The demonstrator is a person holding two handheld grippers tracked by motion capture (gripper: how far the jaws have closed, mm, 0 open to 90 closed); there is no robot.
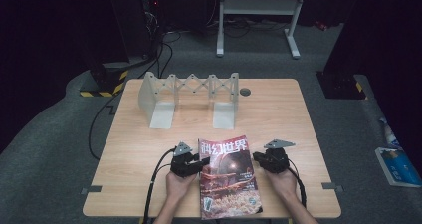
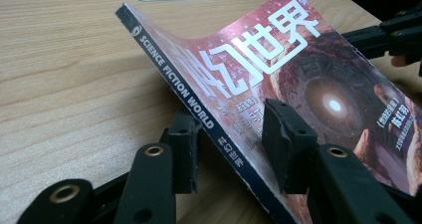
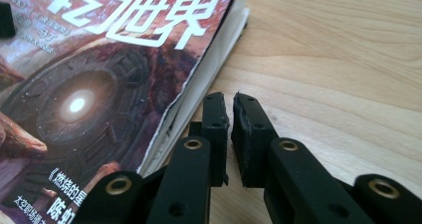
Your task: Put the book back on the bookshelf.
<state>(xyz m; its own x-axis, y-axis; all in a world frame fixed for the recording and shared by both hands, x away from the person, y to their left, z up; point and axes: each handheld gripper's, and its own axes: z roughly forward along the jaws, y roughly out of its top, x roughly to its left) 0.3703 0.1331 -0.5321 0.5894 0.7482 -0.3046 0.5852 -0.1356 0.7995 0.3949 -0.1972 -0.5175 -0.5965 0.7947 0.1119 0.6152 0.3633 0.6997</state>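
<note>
Both grippers sit at the near edge of the wooden table (image 1: 149, 134) in the high view, one on each side of a magazine (image 1: 228, 176) with a red cover. At the spine side, the left gripper (image 1: 198, 163) meets the magazine's edge, and the right gripper (image 1: 256, 158) lies just beside the opposite edge, pointing toward it. Each is held by a hand coming in from the bottom. Farther back on the table stands a pale folding rack (image 1: 191, 97), well apart from the magazine, with a small dark round cap (image 1: 245, 91) set into the tabletop to its right.

From the left gripper view, the left gripper (image 2: 234, 142) is partly open with the magazine (image 2: 298, 84) between its jaws: one black pad lies under the dark spine, the other on top of the cover. The spine side is lifted off the table and the cover bows upward. Whether the pads press hard on it cannot be told, but both look to be touching. The right gripper (image 2: 393, 35) shows at the far edge.

From the right gripper view, the right gripper (image 3: 231, 109) has its jaws almost together with nothing between them. Its tips rest just beside the magazine's (image 3: 99, 84) open page edge, over bare wood.
</note>
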